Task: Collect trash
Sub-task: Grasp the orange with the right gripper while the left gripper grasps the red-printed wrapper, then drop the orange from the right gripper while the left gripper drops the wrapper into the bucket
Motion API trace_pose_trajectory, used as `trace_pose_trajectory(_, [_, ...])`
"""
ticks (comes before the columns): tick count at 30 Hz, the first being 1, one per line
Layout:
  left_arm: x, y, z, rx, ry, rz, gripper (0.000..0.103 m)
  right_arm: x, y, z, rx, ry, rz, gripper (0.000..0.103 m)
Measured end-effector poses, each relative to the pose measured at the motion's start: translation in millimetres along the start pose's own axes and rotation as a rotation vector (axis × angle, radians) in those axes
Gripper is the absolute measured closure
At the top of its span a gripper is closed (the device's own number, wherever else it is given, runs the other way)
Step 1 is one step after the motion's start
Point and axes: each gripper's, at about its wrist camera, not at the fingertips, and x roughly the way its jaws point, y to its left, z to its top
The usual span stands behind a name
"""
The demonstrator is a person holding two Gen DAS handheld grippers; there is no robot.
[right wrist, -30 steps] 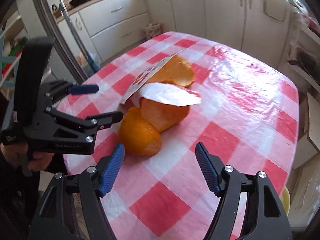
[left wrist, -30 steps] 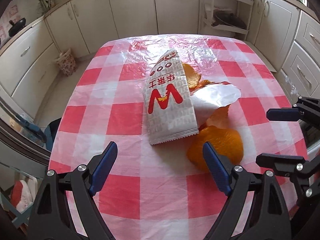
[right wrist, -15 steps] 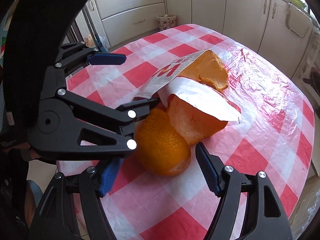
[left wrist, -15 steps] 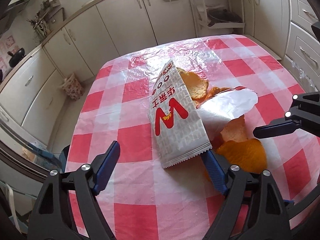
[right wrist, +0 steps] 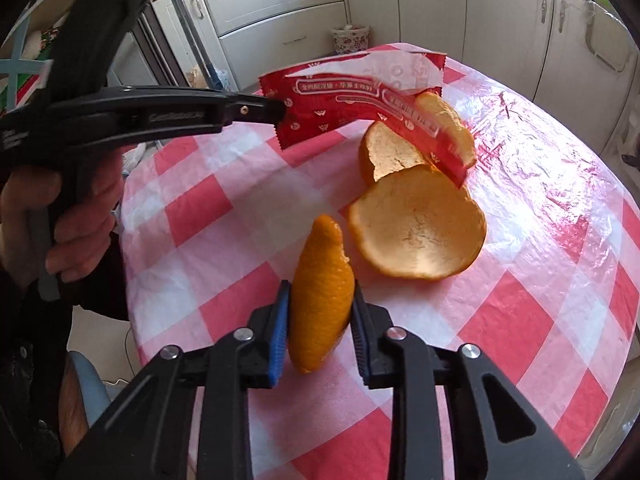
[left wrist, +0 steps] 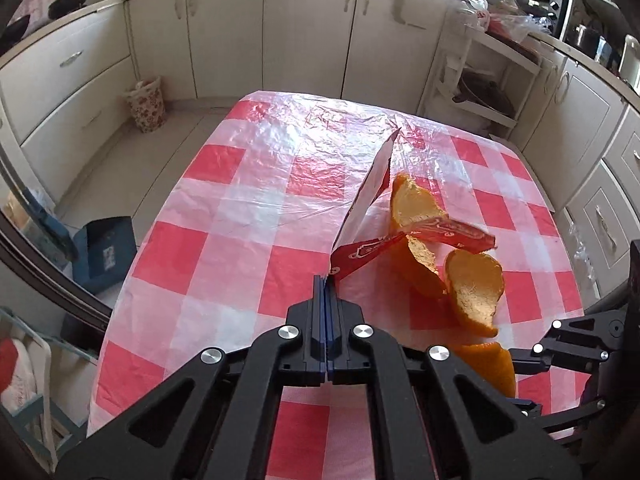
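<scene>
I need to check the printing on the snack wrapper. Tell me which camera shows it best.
The right wrist view. There the snack wrapper hangs broadside off the table, its red printed face and white inside showing, pinched at one corner by the left gripper. The left wrist view shows the wrapper nearly edge-on, only a thin strip.
</scene>
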Motion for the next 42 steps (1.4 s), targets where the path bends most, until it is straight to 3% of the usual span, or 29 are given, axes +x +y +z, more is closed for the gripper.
trace_pose_trajectory(6, [-12,15,-1,-0.074,0.003,-0.078,0.102,-29,3,-5,0.001,-0.053,0.057,0.078])
trace_pose_trajectory(16, [-57,27,-10,-0.106,-0.029,-0.097,0.102,-74,-16,-17,0.130,-0.176,0.063,0.081])
trace_pose_trajectory(27, [-113,8,-30,-0.025,-0.077,-0.152,0.102,-132,-51,-40,0.315,-0.329,0.002,0.081])
trace_pose_trajectory(36, [-137,-62,-41,0.093,-0.075,-0.261,0.102,-167,-108,-97,0.539,-0.353,-0.145,0.081])
trace_pose_trajectory(42, [-132,-145,-46,0.202,-0.041,-0.370,0.102,-165,-158,-148,0.723,-0.270,-0.239,0.081])
